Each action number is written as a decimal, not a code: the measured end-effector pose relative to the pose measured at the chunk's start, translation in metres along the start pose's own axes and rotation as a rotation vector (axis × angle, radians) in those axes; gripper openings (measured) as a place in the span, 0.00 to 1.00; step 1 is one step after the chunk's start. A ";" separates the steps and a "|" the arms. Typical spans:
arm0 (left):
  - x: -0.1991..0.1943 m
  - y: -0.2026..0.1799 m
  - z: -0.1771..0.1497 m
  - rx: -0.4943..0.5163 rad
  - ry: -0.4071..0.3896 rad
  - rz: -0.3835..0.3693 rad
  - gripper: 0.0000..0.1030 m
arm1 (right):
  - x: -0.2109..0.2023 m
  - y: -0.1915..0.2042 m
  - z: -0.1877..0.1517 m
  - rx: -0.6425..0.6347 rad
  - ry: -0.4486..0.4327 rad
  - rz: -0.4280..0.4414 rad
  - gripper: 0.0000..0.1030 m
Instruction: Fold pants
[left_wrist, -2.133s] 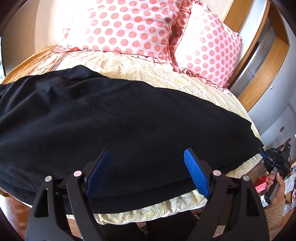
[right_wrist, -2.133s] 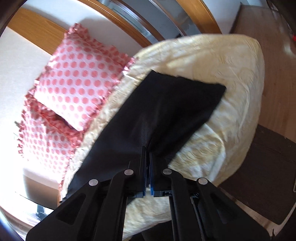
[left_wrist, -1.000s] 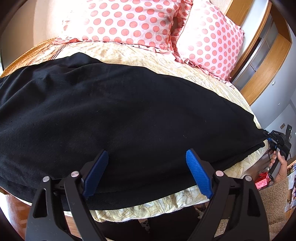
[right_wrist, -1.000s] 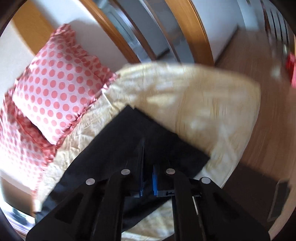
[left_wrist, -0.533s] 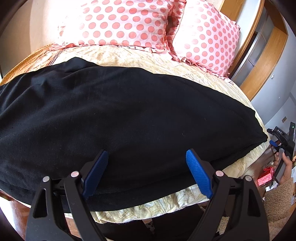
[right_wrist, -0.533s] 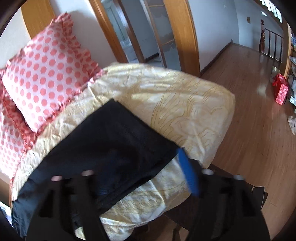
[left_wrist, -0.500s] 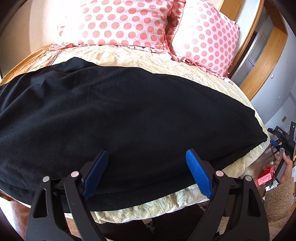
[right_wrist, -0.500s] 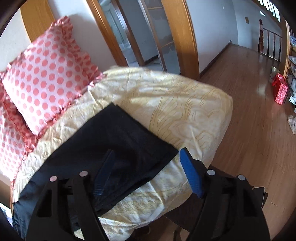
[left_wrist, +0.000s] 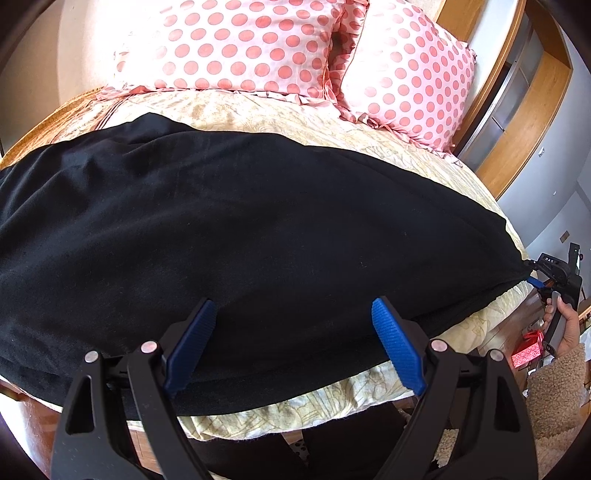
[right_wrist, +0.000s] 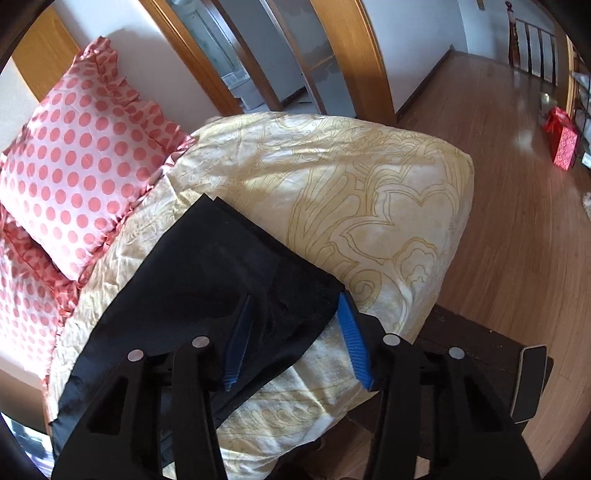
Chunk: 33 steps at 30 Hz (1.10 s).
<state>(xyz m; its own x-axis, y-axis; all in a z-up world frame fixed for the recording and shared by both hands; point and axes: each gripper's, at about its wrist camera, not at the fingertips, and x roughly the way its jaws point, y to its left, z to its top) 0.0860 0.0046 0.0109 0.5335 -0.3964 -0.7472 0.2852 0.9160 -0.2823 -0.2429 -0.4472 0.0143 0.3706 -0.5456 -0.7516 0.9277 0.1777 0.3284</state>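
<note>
Black pants (left_wrist: 240, 229) lay spread across our bed (right_wrist: 369, 192). Our left gripper (left_wrist: 291, 343) hovered wide open and empty; our right gripper (right_wrist: 295, 332), jaws just closing, straddled the hem corner without pinching. Pillows (left_wrist: 236, 44) lay behind.

One pair of black fabric pants (left_wrist: 236, 229), spread across frame centre. Two pink polka-dot frilled pillows (left_wrist: 236, 44) (left_wrist: 410, 74), top of frame. One cream quilted bedspread with gold line pattern (right_wrist: 369, 192). Two black grippers with blue ribbed pads: left gripper (left_wrist: 291, 347) at bottom centre, right gripper (right_wrist: 295, 343) at bottom centre of right wrist view. One red gift bag (right_wrist: 563, 138), upper right. One hand (left_wrist: 567, 325), right edge.
</note>
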 end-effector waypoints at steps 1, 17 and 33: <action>0.000 0.000 0.000 0.000 0.000 -0.002 0.84 | 0.000 -0.002 0.000 0.010 -0.004 -0.001 0.37; -0.014 0.010 0.001 -0.028 -0.042 0.006 0.85 | -0.052 0.114 -0.017 -0.222 -0.013 0.502 0.12; -0.046 0.050 -0.006 -0.131 -0.106 0.080 0.85 | -0.015 0.330 -0.196 -0.617 0.569 0.887 0.12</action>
<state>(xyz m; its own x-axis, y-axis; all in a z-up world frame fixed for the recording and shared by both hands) 0.0708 0.0690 0.0279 0.6332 -0.3201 -0.7047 0.1364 0.9424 -0.3056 0.0671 -0.2196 0.0214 0.7095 0.3716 -0.5988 0.1512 0.7496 0.6444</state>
